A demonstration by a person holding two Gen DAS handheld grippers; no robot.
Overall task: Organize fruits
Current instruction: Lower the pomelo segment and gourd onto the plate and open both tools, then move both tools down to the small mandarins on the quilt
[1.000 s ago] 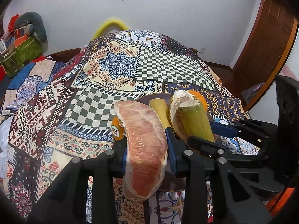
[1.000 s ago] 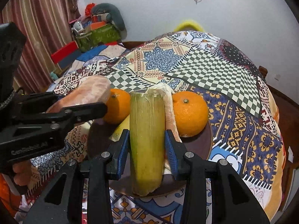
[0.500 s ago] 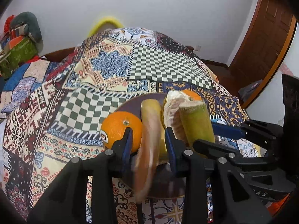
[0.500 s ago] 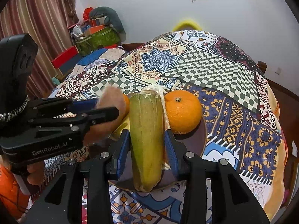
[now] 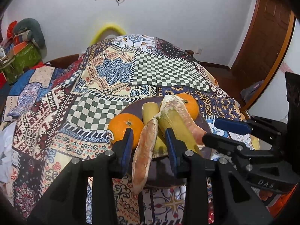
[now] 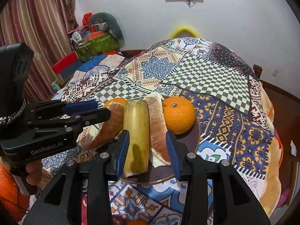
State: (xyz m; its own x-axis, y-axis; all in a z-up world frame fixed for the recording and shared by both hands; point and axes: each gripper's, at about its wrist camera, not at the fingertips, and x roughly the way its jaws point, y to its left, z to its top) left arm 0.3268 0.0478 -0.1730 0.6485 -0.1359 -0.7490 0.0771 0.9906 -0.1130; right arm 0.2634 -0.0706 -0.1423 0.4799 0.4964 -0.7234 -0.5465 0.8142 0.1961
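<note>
A dark brown plate (image 5: pixel 203 124) (image 6: pixel 194 138) on the patchwork cloth holds two oranges (image 5: pixel 126 128) (image 6: pixel 178 114), two sugarcane pieces and two pomelo wedges. My left gripper (image 5: pixel 149 146) is open; a pink pomelo wedge (image 5: pixel 143 153) lies loose between its fingers, hanging over the plate's near rim. My right gripper (image 6: pixel 147 150) is open around a yellow-green sugarcane piece (image 6: pixel 136 133) and the second pomelo wedge (image 6: pixel 157 131), both resting on the plate. The other sugarcane piece (image 5: pixel 150 110) lies further back. Each gripper shows in the other's view.
The patchwork cloth (image 5: pixel 112 71) covers a round table that falls away on all sides. A cluttered green basket (image 6: pixel 95 45) stands at the far left. A wooden door (image 5: pixel 262 37) is at the right. More fruit peeks in at the bottom edge (image 6: pixel 136 222).
My left gripper opened and let the pomelo wedge down onto the plate's near edge. My right gripper opened and released the sugarcane piece onto the plate.
</note>
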